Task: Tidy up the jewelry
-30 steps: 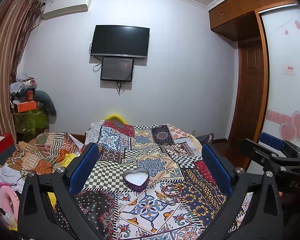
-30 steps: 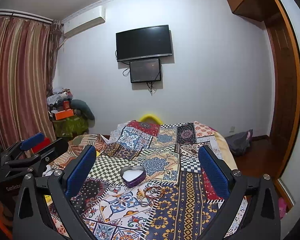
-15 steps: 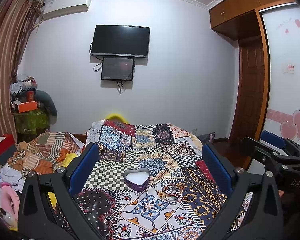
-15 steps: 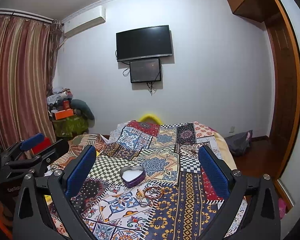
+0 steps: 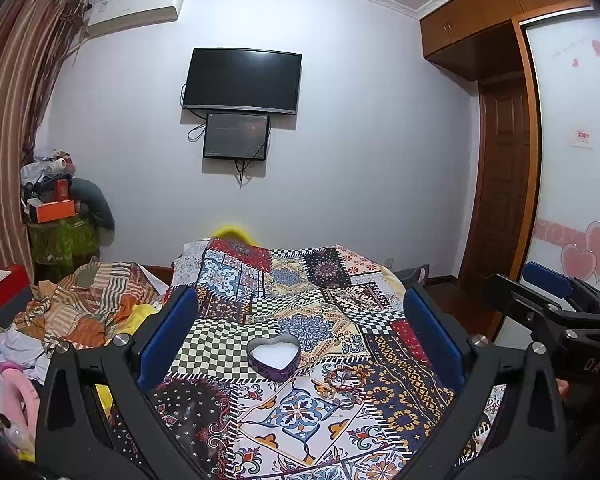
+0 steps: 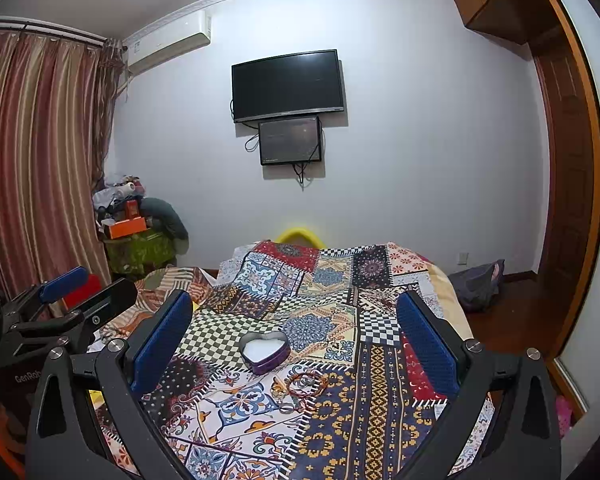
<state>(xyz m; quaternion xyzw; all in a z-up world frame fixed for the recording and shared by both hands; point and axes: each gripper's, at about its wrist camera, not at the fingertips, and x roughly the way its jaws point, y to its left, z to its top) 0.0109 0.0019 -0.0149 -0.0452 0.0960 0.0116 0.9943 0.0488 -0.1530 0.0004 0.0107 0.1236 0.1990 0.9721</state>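
My left tongs (image 5: 300, 332): I hold them above the bed with the blue pads wide apart and nothing between them. In the right wrist view they show at the far left edge (image 6: 66, 292).
My right tongs (image 6: 294, 334): I hold these spread just as wide, with nothing in their grip. In the left wrist view they show at the far right edge (image 5: 540, 296).
Heart-shaped box (image 5: 273, 357): an open purple tin with a white inside, sitting on the bedspread between the pads of both tongs as each camera sees it (image 6: 263, 351). Neither pair touches it.
Jewelry (image 6: 306, 385): a reddish bangle with some smaller rings and thin pieces lies loose on the cloth, just beside the box on its near right side. In the left wrist view it lies at the same spot (image 5: 342, 378). The small pieces blend into the pattern, so I cannot count them.
Patchwork bedspread (image 5: 316, 280): many-coloured squares and checks covering the bed under both tongs.
Striped blanket (image 5: 80, 304): crumpled at the left side of the bed.
Television (image 6: 287, 85): dark, on the far wall, with a smaller screen (image 6: 290, 141) hung just below it.
Curtain (image 6: 36, 152): striped red, at the left.
Wardrobe (image 5: 496, 200): wooden, at the right.
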